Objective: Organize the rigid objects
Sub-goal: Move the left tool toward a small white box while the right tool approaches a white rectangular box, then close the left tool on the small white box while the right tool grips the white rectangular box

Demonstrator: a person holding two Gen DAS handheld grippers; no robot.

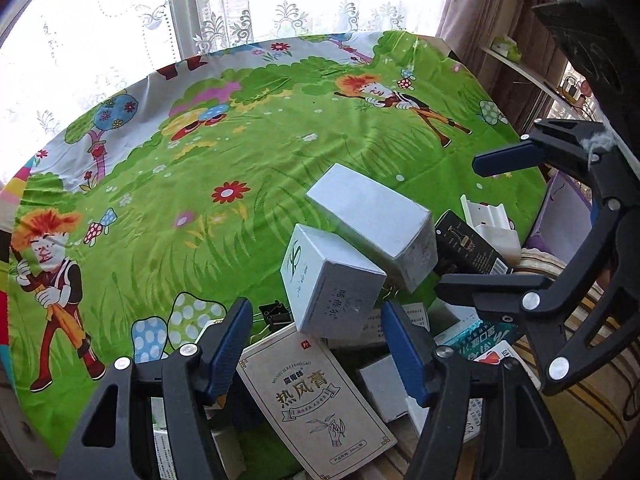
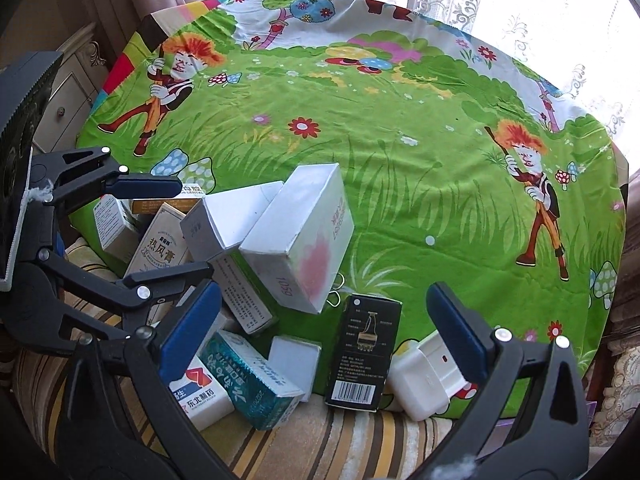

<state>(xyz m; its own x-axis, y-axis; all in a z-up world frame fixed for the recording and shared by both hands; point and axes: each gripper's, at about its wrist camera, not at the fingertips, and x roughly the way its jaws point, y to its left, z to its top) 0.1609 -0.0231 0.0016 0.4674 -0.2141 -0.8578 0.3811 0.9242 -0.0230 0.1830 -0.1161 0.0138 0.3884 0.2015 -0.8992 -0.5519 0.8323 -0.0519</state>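
While both tools hung over the near edge of the pile, the right gripper (image 2: 324,344) gaped wide with nothing between its blue pads, a black barcoded box (image 2: 362,354) lying flat just beyond them beside a white plastic adapter (image 2: 424,380). The left gripper (image 1: 316,348) stood just as wide and empty above a beige carton (image 1: 316,404) printed with Chinese characters. Further on, a white cube box (image 1: 332,284) leaned against a long white box (image 1: 376,228). Beyond stretched the green cartoon tablecloth (image 1: 248,140), then lace curtains (image 1: 240,4).
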